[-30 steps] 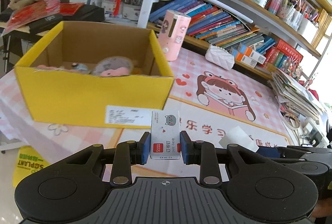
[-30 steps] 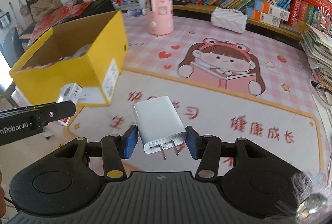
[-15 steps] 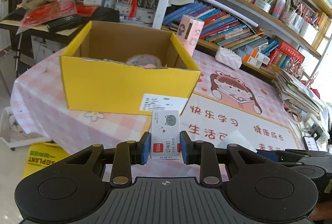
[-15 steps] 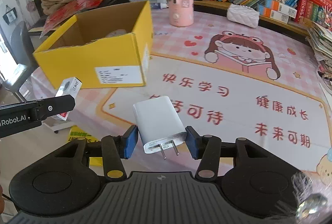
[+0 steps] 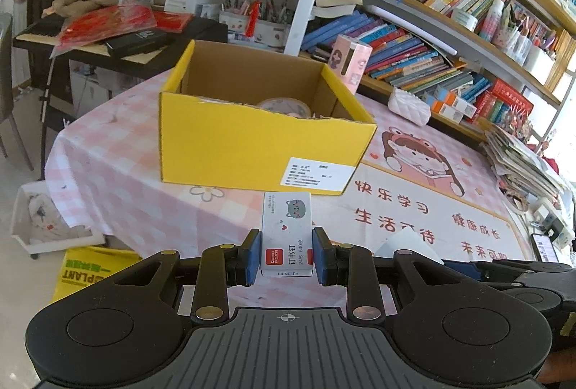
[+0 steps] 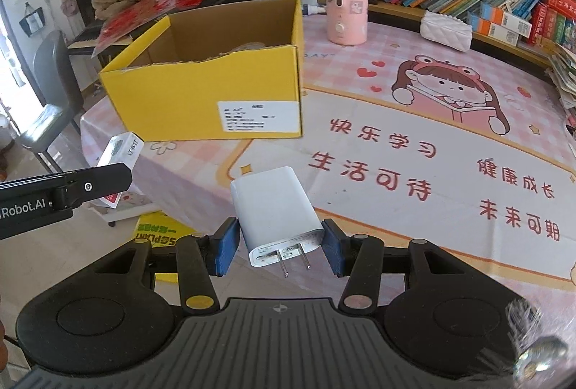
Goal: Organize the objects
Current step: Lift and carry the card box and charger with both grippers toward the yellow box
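- Both hands have pulled back from the yellow cardboard box (image 5: 266, 140); it's smaller in both views now, more floor showing.
- Left gripper (image 5: 287, 254) still pinching the staple box (image 5: 287, 230); right gripper (image 6: 280, 247) still clamped on the white charger (image 6: 275, 209), prongs toward the camera.
- Nothing's dropped in yet, so both items still need boxing, I'd guess.
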### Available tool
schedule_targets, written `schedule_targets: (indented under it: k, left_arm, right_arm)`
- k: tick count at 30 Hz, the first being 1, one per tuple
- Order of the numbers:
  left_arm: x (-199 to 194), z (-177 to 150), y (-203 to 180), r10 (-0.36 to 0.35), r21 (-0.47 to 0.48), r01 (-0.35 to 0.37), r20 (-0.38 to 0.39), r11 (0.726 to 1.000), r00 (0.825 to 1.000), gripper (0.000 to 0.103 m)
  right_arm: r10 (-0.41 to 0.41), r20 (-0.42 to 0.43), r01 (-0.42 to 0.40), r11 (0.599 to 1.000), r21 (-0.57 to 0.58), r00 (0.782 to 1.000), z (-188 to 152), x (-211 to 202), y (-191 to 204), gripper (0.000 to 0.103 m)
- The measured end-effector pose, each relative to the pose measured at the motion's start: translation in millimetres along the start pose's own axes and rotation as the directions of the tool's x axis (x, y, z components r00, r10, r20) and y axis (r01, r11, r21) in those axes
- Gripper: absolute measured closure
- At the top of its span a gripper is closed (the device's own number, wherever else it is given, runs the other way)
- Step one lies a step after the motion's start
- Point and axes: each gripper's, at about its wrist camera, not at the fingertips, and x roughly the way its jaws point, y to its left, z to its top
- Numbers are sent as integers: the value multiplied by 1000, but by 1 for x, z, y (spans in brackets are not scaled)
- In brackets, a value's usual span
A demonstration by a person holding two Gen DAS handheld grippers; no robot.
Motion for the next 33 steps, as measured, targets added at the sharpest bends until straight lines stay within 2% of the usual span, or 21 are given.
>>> schedule_targets:
  k: [18, 27, 33]
  left_arm:
    - [-12, 12, 22, -5, -15, 6, 54, 1000, 999, 75]
    - [-4, 34, 24, 6, -11, -5, 93, 1000, 996, 75]
    - [8, 57, 27, 32, -18, -30, 129, 999, 991, 75]
  right_arm:
    - [-20, 41, 21, 1000, -22, 999, 15, -4, 25, 56]
    - [-3, 84, 5, 1000, -29, 996, 42, -3, 27, 56]
    - [21, 133, -17, 999, -33, 991, 74, 5, 24, 56]
